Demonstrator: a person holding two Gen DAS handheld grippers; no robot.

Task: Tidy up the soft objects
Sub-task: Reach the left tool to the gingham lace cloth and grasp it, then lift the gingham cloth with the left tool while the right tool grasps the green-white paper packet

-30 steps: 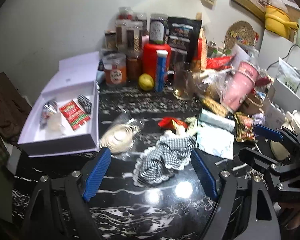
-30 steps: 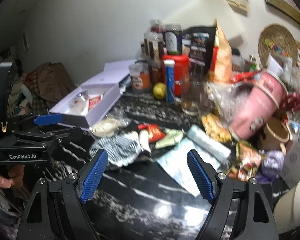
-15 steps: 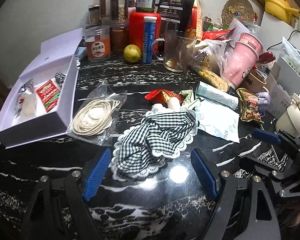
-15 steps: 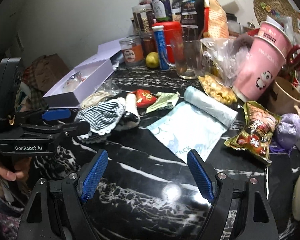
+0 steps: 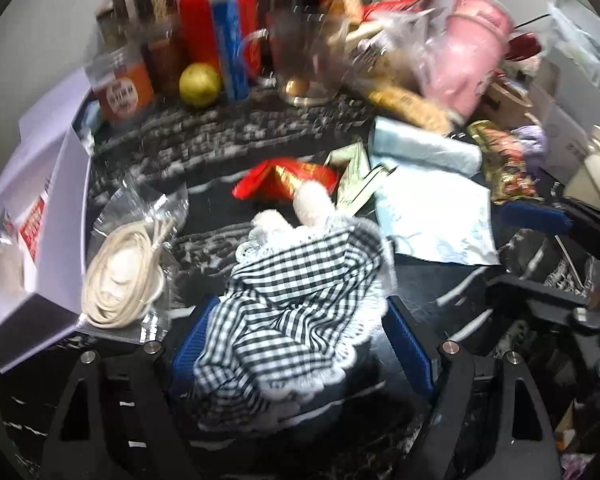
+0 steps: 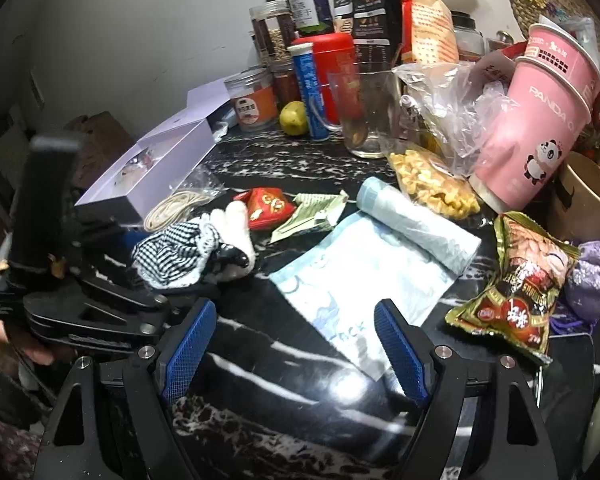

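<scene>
A soft toy in black-and-white checked cloth with lace trim and white plush limbs lies on the black marble table. My left gripper is open and straddles it, one blue pad on each side, with the cloth spilling over the left pad. In the right wrist view the same toy shows at the left, under the left tool. My right gripper hangs open over bare table, nothing between its fingers. A purple fluffy thing sits at the far right.
An open lavender box with packets stands left. A bagged cord coil, red packet, pale blue bag roll and snack packet lie around. Jars, a glass mug and pink cups crowd the back.
My left gripper has come down and forward, so the checked toy now lies between its pads. My right gripper has sunk closer to the table. Neither has changed its opening.
</scene>
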